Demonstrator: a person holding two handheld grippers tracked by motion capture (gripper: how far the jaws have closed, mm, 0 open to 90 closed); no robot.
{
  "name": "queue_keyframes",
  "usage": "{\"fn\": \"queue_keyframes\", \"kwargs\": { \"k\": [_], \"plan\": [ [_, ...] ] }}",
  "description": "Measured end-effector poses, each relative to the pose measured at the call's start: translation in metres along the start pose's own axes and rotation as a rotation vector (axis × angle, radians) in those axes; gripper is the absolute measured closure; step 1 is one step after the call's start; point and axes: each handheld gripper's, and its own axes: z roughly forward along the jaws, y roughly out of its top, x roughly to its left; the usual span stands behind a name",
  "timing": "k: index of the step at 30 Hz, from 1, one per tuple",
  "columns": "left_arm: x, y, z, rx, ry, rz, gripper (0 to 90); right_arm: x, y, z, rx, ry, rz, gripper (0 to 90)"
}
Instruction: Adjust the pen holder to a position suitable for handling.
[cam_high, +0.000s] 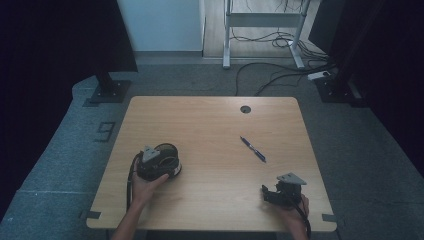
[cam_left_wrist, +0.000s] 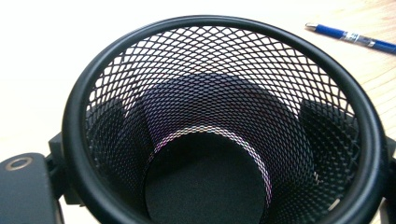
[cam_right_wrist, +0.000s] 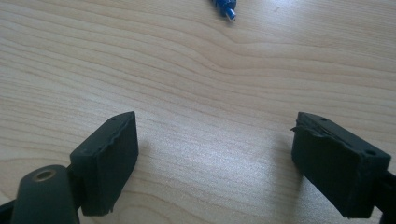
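A black wire-mesh cup (cam_high: 169, 149) stands on the left half of the wooden table (cam_high: 215, 125). My left gripper (cam_high: 161, 167) is shut on it. In the left gripper view I look down into the cup (cam_left_wrist: 219, 28), and both dark pads show through the mesh, pressed against its sides. A blue pen (cam_high: 252, 149) lies on the table right of centre, apart from both grippers; it also lies beyond the rim in the left gripper view, blue pen (cam_left_wrist: 355, 36). My right gripper (cam_high: 268, 193) rests near the front right edge, open, with bare wood between its jaws (cam_right_wrist: 215, 140). The pen's tip (cam_right_wrist: 225, 8) lies ahead of it.
A round cable hole (cam_high: 245, 109) sits near the table's far edge. Beyond the table are a black stand base (cam_high: 107, 91) at left, another black stand base (cam_high: 335, 87) at right, and loose cables (cam_high: 280, 70) on the floor.
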Motion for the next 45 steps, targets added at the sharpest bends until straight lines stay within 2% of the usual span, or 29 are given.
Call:
{"fn": "queue_keyframes", "kwargs": {
  "k": [5, 10, 14, 22, 35, 45],
  "plan": [
    [-0.005, 0.010, -0.009, -0.034, 0.000, -0.007, 10.1, 0.000, 0.000, 0.000, 0.000, -0.001, -0.001, 13.9],
    [-0.008, 0.017, -0.014, -0.039, -0.003, 0.004, 10.1, 0.000, 0.000, 0.000, 0.000, -0.001, 0.000, 13.9],
    [-0.009, 0.020, -0.016, -0.044, -0.018, -0.006, 10.1, 0.000, 0.000, 0.000, 0.000, -0.002, 0.000, 13.9],
    [-0.015, 0.030, -0.021, -0.056, -0.025, 0.015, 10.1, 0.000, 0.000, 0.000, 0.000, -0.003, 0.000, 14.0],
    [-0.029, 0.038, -0.018, -0.061, -0.051, 0.041, 10.1, 0.000, 0.000, 0.000, 0.000, -0.003, 0.000, 14.1],
    [-0.041, 0.036, -0.010, -0.049, -0.075, 0.054, 10.1, 0.000, 0.000, 0.000, 0.000, -0.003, 0.000, 14.1]
  ]
}}
